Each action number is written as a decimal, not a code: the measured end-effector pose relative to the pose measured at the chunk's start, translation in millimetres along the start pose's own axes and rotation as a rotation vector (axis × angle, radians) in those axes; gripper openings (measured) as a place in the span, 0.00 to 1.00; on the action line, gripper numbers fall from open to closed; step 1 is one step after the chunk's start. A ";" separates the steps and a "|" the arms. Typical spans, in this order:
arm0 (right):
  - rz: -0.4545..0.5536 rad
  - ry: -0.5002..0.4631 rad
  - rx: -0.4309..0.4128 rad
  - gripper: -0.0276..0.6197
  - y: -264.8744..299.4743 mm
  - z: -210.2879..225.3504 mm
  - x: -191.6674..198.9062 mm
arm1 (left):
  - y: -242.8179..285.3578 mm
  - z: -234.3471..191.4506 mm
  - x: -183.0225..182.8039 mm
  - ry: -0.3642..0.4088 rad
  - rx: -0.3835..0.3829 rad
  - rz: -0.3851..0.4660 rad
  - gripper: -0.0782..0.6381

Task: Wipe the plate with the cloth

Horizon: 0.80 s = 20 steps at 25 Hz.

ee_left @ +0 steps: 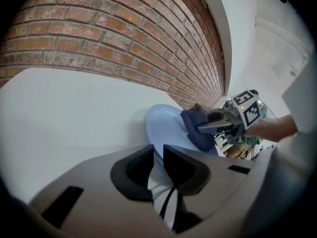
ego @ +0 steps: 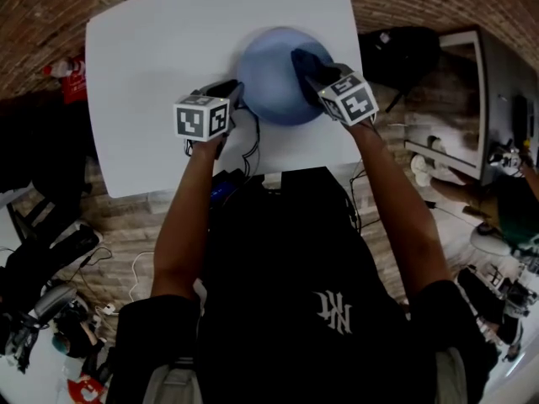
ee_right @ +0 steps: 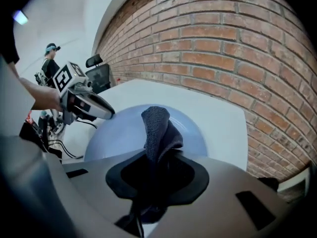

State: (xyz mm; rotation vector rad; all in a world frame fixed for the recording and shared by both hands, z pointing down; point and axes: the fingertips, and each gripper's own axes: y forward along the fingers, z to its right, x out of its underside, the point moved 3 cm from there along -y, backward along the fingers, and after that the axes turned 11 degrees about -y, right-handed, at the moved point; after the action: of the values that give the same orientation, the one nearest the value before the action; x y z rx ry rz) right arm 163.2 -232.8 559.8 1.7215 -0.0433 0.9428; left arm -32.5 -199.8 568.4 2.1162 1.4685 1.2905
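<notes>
**Fingers (ee_left: pixel 133 170) clamped on rim and cloth**

Left gripper (ego: pixel 229 93) pinches the plate (ego: pixel 269 91) by its left rim, upper centre of frame. Right gripper (ego: pixel 313 76), nipping the cloth (ego: pixel 303 60), holds it over the plate's right side; bare surface lies leftward.

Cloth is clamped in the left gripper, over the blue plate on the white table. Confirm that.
Wrong on one count: the cloth is clamped in the right gripper, not the left, as the right gripper view shows. It is over the blue plate on the white table.
</notes>
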 end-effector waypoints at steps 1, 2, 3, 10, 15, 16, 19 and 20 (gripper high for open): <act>0.025 -0.004 -0.018 0.19 -1.6 -8.2 -9.5 | 0.2 0.4 -0.5 0.001 -0.002 -0.001 0.19; 0.059 0.002 -0.040 0.19 -2.3 -17.0 -20.6 | 0.5 0.8 -1.0 0.003 -0.004 -0.003 0.19; 0.098 0.015 -0.065 0.19 -2.2 -25.8 -32.5 | 0.8 1.1 -1.4 0.005 -0.005 -0.004 0.19; 0.243 0.222 -0.262 0.19 15.8 -78.0 -71.0 | 0.2 2.3 -0.5 -0.002 -0.004 -0.008 0.19; 0.155 0.134 -0.282 0.19 42.0 -98.3 -62.0 | 0.5 1.9 -0.1 -0.006 -0.004 -0.004 0.19; 0.133 0.101 -0.271 0.19 46.0 -98.6 -59.5 | 0.5 1.9 0.0 -0.006 -0.001 -0.004 0.19; 0.080 -0.017 -0.228 0.19 55.1 -97.8 -53.6 | -0.1 2.3 0.3 -0.006 0.000 -0.008 0.19; 0.070 -0.048 -0.218 0.19 56.8 -97.5 -52.7 | -0.1 2.6 0.3 -0.005 -0.001 -0.009 0.19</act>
State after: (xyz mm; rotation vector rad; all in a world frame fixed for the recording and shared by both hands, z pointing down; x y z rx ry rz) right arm 45.9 -196.1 579.5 1.5482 -0.2309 0.9133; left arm -30.5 -198.9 567.1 2.1087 1.4737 1.2813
